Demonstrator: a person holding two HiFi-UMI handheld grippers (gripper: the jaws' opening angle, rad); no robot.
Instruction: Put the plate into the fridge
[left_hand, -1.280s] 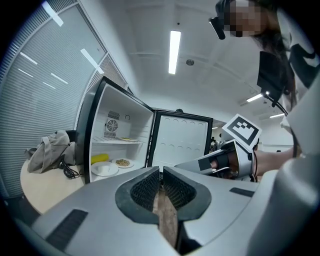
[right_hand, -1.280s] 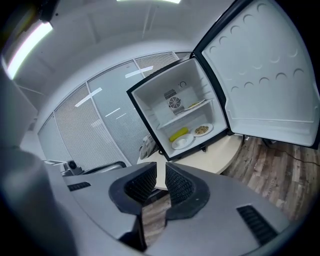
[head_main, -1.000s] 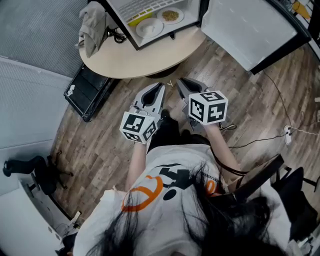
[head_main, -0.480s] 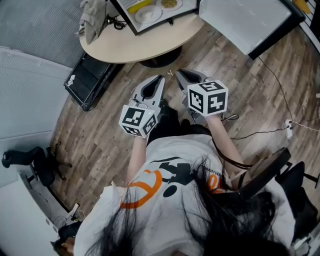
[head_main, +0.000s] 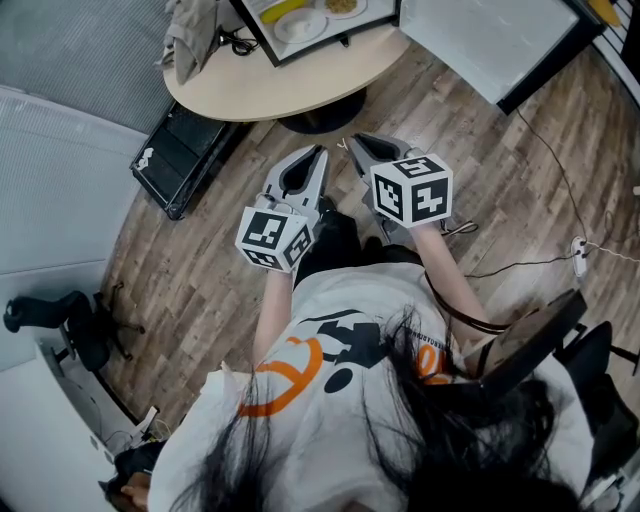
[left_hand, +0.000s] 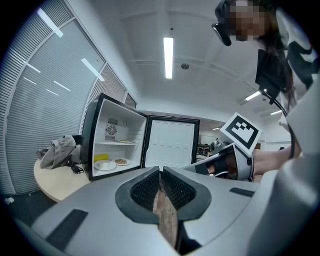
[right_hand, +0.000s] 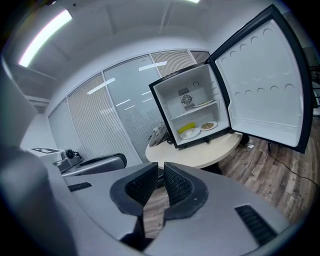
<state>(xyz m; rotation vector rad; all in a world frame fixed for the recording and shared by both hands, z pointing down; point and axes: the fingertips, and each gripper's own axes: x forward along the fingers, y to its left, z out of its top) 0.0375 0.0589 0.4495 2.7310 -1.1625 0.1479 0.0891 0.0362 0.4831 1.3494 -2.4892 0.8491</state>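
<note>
Left gripper (head_main: 322, 152), right gripper (head_main: 351, 141) backed from fridge (right_hand: 196, 99); plate (right_hand: 190, 133) inside.

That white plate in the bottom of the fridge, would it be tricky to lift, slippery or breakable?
The white plate looks smooth and glazed, so probably stiff, slippery and breakable. It lies flat and shallow, so a push would likely slide it, not tip it. Held by the rim, it might tilt.

Bright ceiling strip light (left_hand: 168, 57), fisheye-warped edges.
</note>
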